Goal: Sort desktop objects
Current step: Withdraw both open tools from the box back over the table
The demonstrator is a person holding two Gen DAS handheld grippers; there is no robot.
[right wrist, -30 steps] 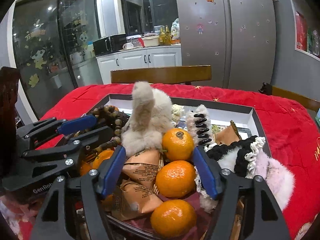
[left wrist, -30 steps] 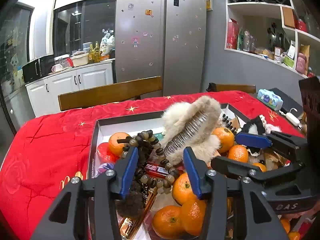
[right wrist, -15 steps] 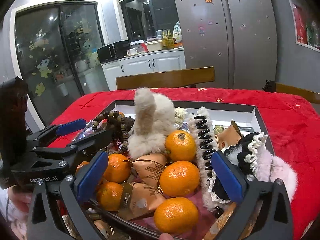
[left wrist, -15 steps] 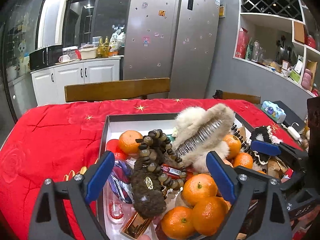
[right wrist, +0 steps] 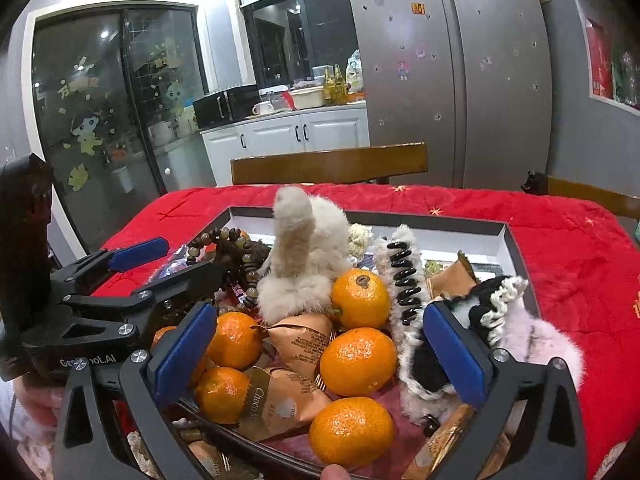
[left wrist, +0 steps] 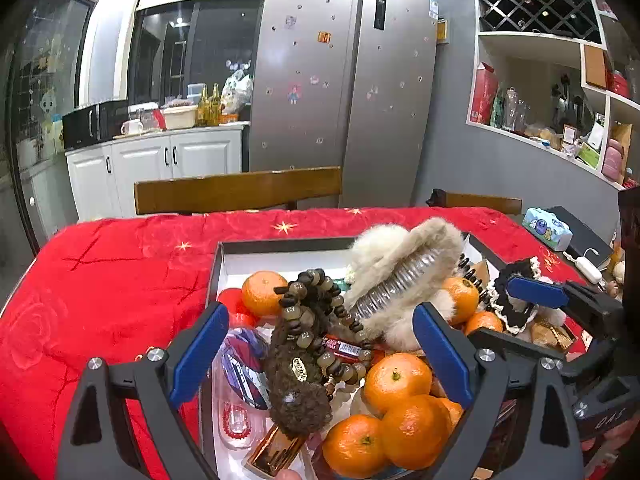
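- Orange mandarins (right wrist: 358,361) sit in a heap at the near end of a dark box (right wrist: 506,229) with a white inside, mixed in with tan snack packets (right wrist: 298,334)
- Brown bead strings (left wrist: 316,320) lie across a brown fuzzy hair clip (left wrist: 298,392), with a small red candy bar (left wrist: 340,347) poking out beside them
- Big beige furry hair claw (left wrist: 404,280) stands in the middle of the box, leaning on the mandarins
- Black and white frilly scrunchie (right wrist: 494,300) and a pink fluffy one (right wrist: 542,344) lie at the right side of the box
- Left gripper (left wrist: 318,356) hangs over the beads and brown clip; its jaws have just swung wide apart and press on nothing
- Right gripper (right wrist: 320,354) hangs over the mandarins and packets; its jaws have just swung wide too, and its blue pads (right wrist: 454,354) grip nothing
- Both grippers are side by side, each showing in the other's view
- Red tablecloth (left wrist: 104,284) with gold stars lies under the box
- Wooden chair back (left wrist: 238,190) stands behind the table, then a silver fridge (left wrist: 344,80) with small magnets
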